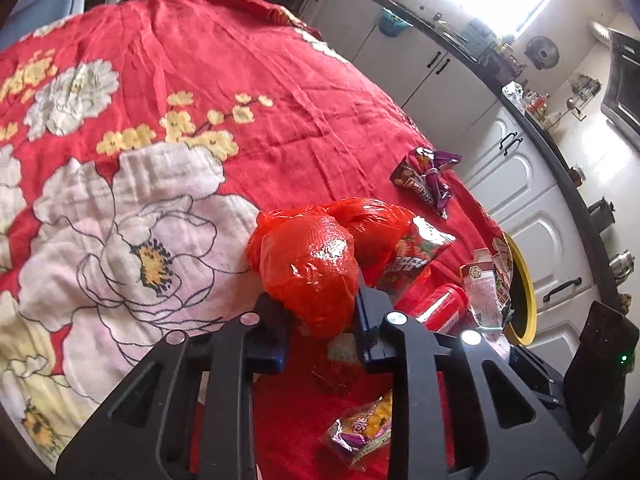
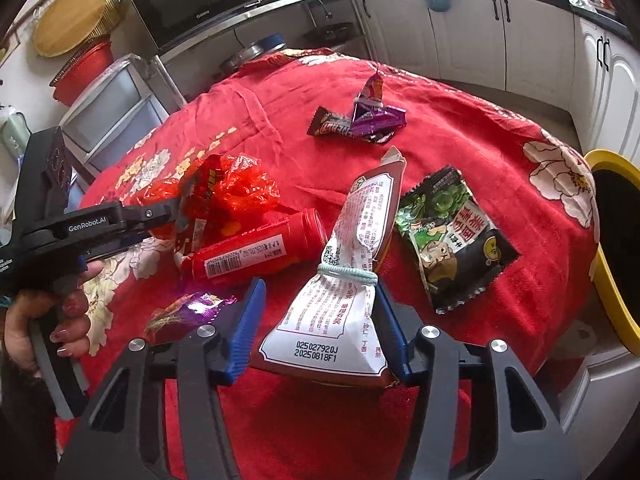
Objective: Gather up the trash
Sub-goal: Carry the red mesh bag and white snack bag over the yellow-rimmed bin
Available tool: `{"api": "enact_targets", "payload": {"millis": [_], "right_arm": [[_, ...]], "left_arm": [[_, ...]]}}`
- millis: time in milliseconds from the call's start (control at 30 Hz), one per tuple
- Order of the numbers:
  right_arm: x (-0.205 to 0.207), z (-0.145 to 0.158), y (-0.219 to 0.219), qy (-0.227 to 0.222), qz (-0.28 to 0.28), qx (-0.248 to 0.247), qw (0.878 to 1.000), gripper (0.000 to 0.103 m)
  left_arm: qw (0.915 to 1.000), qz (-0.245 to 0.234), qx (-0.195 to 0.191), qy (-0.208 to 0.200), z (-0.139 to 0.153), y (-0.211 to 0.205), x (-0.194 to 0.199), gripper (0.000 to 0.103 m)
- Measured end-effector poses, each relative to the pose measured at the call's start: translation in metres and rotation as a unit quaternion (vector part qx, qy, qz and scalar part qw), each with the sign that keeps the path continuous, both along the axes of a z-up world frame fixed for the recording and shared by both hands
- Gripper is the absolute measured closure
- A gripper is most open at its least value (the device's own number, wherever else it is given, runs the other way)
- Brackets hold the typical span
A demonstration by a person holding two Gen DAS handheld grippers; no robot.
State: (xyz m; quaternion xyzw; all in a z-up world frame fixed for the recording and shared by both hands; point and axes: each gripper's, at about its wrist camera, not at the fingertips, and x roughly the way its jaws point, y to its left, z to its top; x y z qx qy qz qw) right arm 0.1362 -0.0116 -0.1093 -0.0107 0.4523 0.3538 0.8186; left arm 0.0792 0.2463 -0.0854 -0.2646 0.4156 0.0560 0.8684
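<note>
Nearest the right wrist camera stands a white and brown snack bag point(image 2: 340, 312), cinched at its waist by a pale hair band, with the right gripper point(image 2: 320, 328) set around its lower half: the right pad touches the bag's edge, while the left pad looks just short of it, so whether the grip is firm I cannot tell. The bag's long axis runs away from the camera, its printed bottom toward the gripper and its torn top pointing up and away toward the far side of the table point(image 2: 460, 132). In the left wrist view the left gripper point(image 1: 320, 320) is narrowed onto a crumpled red plastic bag point(image 1: 312, 268), which bulges between the pads and appears pinched. So the step in hand is grasping, both hands at once, with nothing lifted yet. The next move, as I judge it, calls for finishing the squeeze on the snack bag, then lifting both pieces and carrying them to the yellow-rimmed bin point(image 2: 612, 248) at the table's right edge. A red bottle point(image 2: 256, 248), a green and black packet point(image 2: 452, 236) and purple wrappers point(image 2: 372, 116) lie on the red cloth, still to be gathered.
</note>
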Motion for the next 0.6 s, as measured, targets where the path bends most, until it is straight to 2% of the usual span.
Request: {"api": "enact_targets", "payload": {"millis": [367,433,533,600], "right_arm": [[-0.006,0.021,-0.011,-0.026,0.004,0.021,0.999,0.052],[-0.006,0.025,-0.012,-0.029,0.004,0.024,0.999,0.052],[-0.007,0.030,-0.014,-0.034,0.001,0.027,0.999,0.052],[-0.007,0.033,-0.015,-0.038,-0.001,0.030,0.999,0.052]], "left_arm": [[0.9970,0.025,0.061,-0.041,0.036,-0.001,-0.010,0.087],[0.9949,0.031,0.086,-0.044,0.042,-0.004,-0.011,0.087],[0.9893,0.013,0.134,-0.057,0.057,-0.018,-0.011,0.087],[0.9879,0.007,0.140,-0.066,0.063,-0.024,-0.010,0.087]]}}
